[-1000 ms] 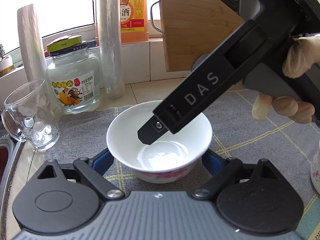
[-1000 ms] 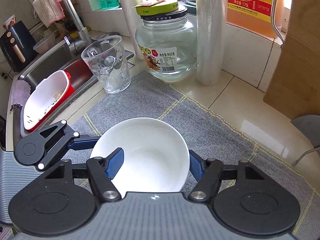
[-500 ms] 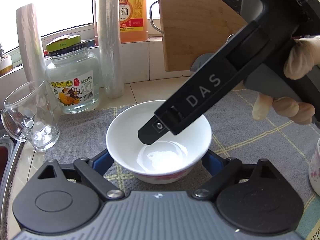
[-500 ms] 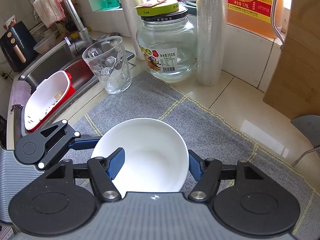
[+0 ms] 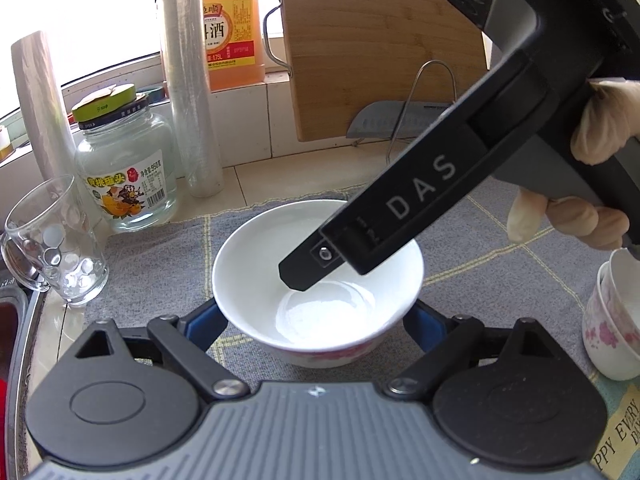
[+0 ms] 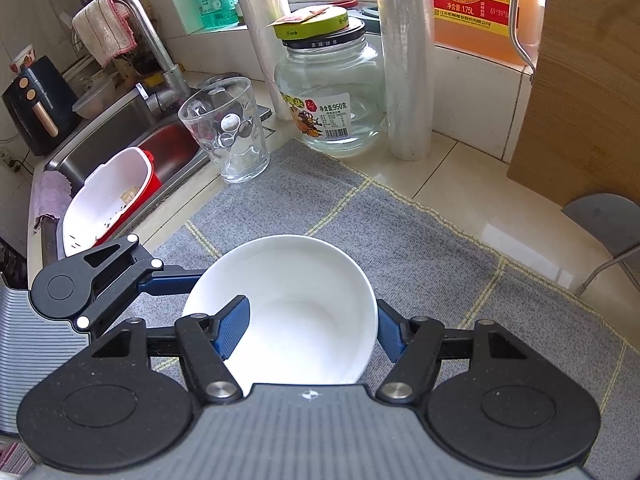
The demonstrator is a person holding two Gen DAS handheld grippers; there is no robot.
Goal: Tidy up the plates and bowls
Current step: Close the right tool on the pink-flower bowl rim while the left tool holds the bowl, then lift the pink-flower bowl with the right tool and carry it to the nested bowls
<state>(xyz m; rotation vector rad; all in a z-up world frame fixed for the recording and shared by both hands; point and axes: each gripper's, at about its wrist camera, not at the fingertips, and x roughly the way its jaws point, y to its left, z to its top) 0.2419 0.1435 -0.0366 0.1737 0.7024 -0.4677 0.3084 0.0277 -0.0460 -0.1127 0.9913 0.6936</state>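
Mat of grey cloth carries the white bowl. Left gripper straddles it, jaws wide. Right gripper gapes too, one finger inside the rim, one outside.

Bright daylight from the window, blown out white there. Glare on the bowl and the tiled surface. Both views sharp, with fisheye bending at the edges.

Tiled bench carrying a grey mat, jar, glass and film roll; a bowl rests on the mat.
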